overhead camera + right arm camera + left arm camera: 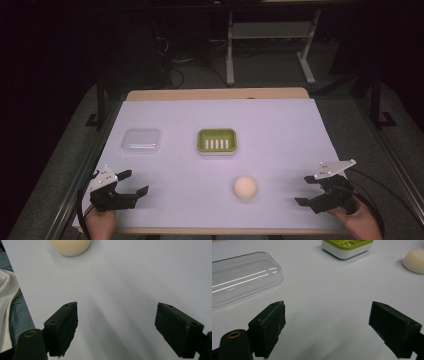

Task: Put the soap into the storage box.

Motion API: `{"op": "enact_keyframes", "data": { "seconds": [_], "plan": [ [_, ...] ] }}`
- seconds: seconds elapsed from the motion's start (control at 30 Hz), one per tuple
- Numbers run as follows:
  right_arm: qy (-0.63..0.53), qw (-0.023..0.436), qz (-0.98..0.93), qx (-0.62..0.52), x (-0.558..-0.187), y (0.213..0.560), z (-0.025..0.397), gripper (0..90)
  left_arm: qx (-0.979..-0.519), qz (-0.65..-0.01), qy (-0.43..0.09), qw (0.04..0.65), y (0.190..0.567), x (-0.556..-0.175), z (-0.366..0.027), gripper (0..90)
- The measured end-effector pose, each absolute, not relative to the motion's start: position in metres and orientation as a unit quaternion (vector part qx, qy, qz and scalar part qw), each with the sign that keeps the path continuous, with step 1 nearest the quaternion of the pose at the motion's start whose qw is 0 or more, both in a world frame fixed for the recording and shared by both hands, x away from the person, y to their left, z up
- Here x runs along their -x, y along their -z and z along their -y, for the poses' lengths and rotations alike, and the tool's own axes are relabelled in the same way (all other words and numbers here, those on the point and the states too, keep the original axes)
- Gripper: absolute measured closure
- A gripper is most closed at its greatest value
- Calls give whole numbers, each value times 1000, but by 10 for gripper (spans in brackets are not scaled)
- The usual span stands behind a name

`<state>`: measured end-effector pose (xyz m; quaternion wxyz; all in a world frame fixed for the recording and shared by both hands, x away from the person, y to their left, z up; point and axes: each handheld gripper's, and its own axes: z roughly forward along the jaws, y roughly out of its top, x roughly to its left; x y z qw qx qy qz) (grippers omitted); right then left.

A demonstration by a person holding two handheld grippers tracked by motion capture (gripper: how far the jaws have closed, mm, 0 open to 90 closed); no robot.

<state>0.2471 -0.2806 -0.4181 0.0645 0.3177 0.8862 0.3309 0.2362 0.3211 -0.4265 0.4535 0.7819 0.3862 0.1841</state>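
Observation:
A round cream soap bar (245,187) lies on the white table sheet near the front, right of centre; it also shows at the edge of the left gripper view (415,261) and at the top of the right gripper view (70,246). A green-and-white soap dish (216,141) (347,247) sits in the middle. A clear plastic lid (141,140) (242,277) lies to its left. My left gripper (136,182) (327,326) rests at the front left, open and empty. My right gripper (305,190) (116,327) is at the front right, open, with nothing between its jaws.
The white sheet (280,125) covers a wooden table whose far edge (215,94) shows bare. Black rails run along both sides. Metal desk legs (230,55) and cables stand on the floor beyond. A person's clothing (10,305) lies past the front edge.

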Motion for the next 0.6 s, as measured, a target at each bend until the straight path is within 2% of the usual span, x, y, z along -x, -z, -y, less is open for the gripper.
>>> {"op": "enact_keyframes", "data": {
  "seconds": [0.6],
  "plan": [
    [-327,64,-897,-291,-247,406,256,181,-785,-380,-178,455,427,-237,-320,130]
  ]
}}
